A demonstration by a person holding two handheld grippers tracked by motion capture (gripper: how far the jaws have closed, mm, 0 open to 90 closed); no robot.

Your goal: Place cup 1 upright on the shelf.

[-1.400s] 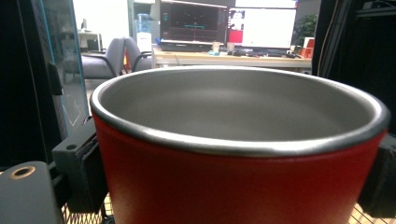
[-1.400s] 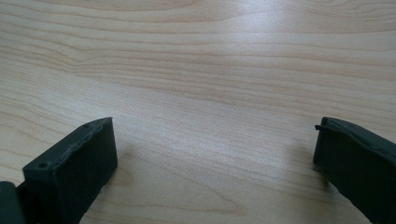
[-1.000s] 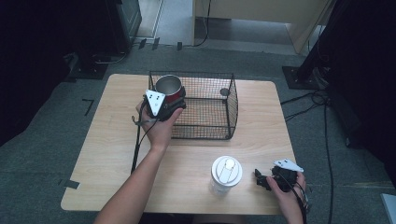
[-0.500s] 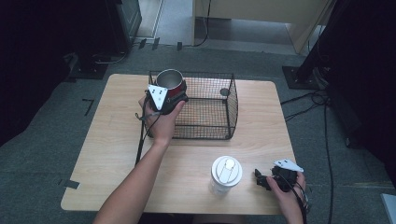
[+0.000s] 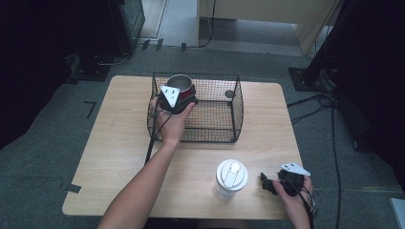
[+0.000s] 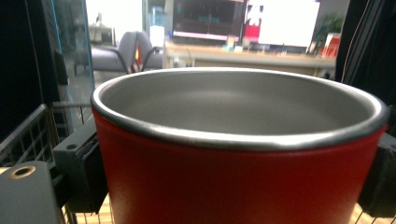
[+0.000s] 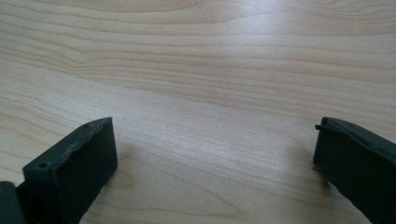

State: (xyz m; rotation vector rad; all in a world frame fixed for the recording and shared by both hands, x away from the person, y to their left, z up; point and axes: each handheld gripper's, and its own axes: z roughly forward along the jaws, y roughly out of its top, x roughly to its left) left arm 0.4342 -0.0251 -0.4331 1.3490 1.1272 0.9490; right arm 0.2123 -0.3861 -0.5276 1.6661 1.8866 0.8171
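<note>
One red cup [image 5: 180, 85], clamped in the left gripper [image 5: 177, 98], has moved over the basket [image 5: 236, 107]; right gripper [image 5: 268, 183] stays apart.

A light wooden table [image 5: 119, 138] with rounded corners is seen on a grey carpeted floor [image 5: 52, 114]. A black wire basket [image 5: 224, 119] is placed directly on the far half of the table. A clear tumbler with a white lid [image 5: 231, 174] is stood upright near the front edge, well apart from the basket. The pale wood grain is shown closely in the right gripper view.
</note>
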